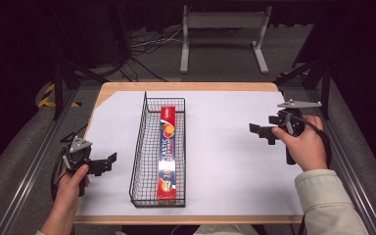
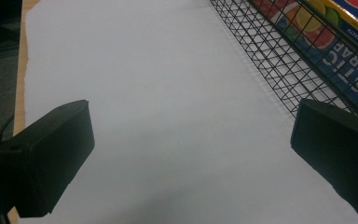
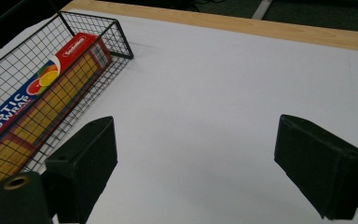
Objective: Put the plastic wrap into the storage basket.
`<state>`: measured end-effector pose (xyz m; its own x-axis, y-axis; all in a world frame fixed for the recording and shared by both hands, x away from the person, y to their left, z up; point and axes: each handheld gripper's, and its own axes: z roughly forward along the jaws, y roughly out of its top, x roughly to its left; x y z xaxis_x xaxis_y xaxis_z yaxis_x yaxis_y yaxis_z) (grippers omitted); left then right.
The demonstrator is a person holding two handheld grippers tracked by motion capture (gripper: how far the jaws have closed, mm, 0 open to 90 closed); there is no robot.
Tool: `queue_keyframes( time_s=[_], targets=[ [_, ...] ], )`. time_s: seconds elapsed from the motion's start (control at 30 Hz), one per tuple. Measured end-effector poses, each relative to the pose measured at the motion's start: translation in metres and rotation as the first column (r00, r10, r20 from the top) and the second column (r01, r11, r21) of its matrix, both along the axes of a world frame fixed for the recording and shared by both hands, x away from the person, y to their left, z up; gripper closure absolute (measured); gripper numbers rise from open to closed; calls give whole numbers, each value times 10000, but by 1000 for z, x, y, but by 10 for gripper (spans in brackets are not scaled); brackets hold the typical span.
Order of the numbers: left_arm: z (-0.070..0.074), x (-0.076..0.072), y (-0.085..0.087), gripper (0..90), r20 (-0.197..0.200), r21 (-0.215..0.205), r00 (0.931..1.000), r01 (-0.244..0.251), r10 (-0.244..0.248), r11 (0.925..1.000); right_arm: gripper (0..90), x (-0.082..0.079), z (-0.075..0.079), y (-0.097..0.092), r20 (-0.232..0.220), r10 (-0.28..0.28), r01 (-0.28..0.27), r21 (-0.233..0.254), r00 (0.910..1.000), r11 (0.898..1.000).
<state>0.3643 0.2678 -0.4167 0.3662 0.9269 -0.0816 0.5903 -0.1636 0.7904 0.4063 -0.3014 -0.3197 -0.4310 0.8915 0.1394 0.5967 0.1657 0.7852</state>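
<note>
Left gripper [image 1: 108,162] is held level at the table's left edge, jaws apart and empty, pointing at the wire basket [image 1: 139,147]. Right gripper [image 1: 259,132] is held level at the right side, jaws wide apart, empty. The plastic wrap box [image 1: 166,152] lies lengthwise inside the basket, well apart from both.

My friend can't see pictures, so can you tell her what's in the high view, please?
A long red plastic wrap box lies inside a narrow black wire basket on a white-covered table. A person's hands hold a left gripper and a right gripper on either side of the basket, both with jaws open and holding nothing.
</note>
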Motion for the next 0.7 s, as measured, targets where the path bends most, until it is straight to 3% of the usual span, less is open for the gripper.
queue_keyframes(
  time_s=[0.7],
  targets=[
    [-8,-10,5,1,-50,-60,10000,7,-8,10000,148,-15,-54,-16,10,504,-503,-296,9987,9983]
  ],
)
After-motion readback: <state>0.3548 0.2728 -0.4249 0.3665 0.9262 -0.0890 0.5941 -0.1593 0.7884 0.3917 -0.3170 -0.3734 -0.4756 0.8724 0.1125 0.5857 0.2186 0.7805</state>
